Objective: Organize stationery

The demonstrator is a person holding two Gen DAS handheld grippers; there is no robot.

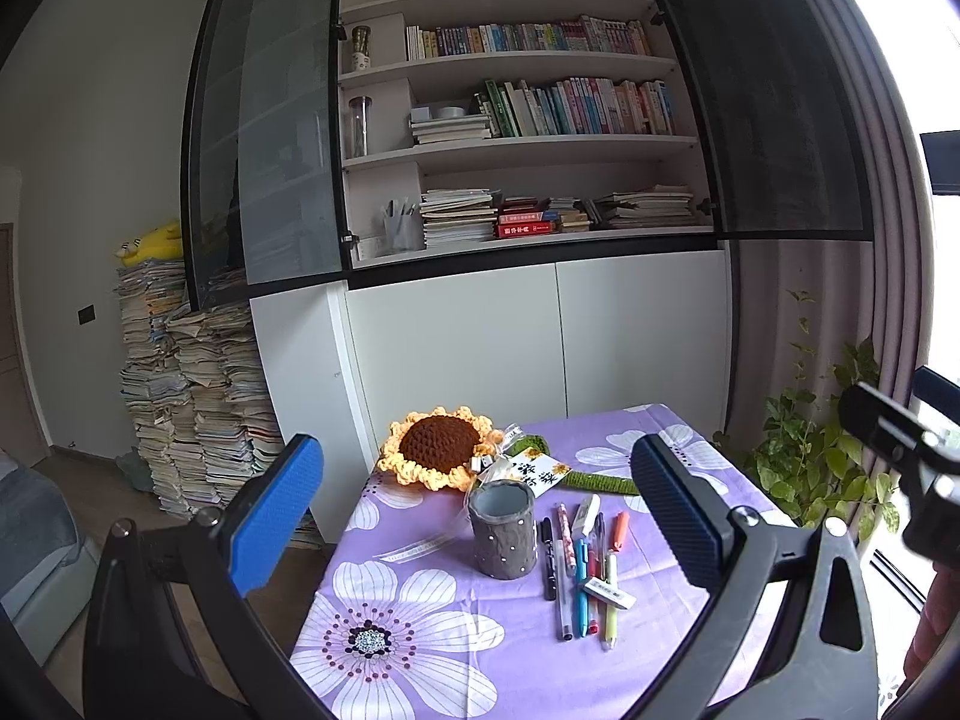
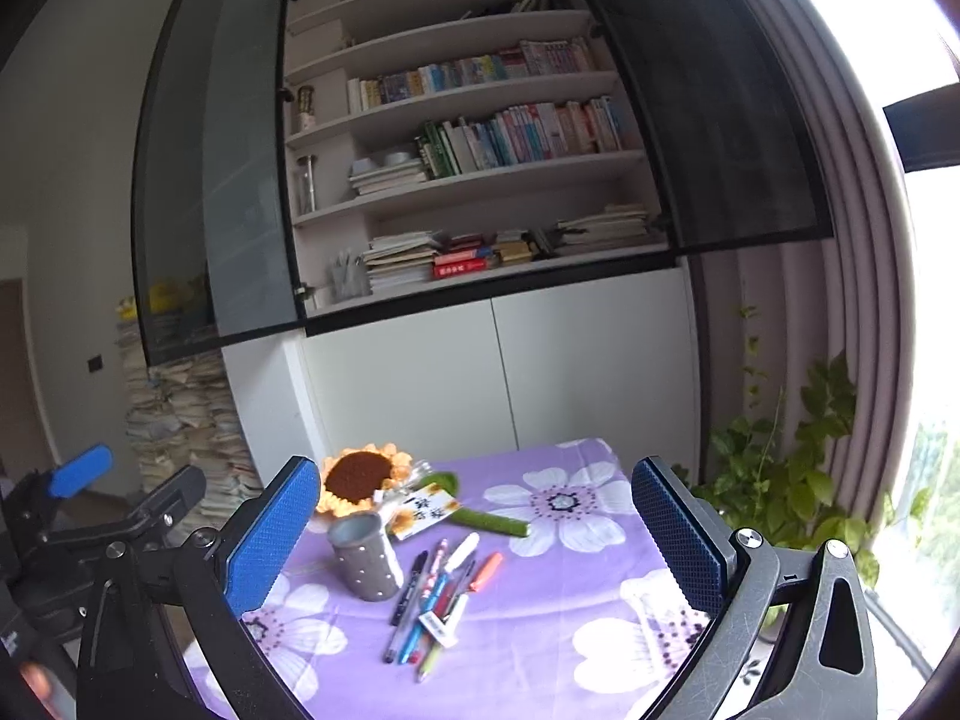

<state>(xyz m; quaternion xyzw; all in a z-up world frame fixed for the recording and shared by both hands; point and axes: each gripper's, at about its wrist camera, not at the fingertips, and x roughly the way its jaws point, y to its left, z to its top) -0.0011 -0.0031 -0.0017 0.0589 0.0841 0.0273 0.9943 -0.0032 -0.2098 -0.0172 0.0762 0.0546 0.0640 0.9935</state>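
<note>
Grey pen holder (image 1: 503, 530) upright (pens (image 1: 581, 576) flat, lengthwise beside it)

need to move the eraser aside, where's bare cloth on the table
Free: the near-left tablecloth in front of the pen holder, and the strip right of the pens. Crowded: the far-left corner, with the crochet sunflower and card.

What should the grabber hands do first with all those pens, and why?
Probably lower the right gripper toward the loose pens. Both grippers are open and empty, the gray pen cup stands empty beside the pens, and nothing has been put away yet.
</note>
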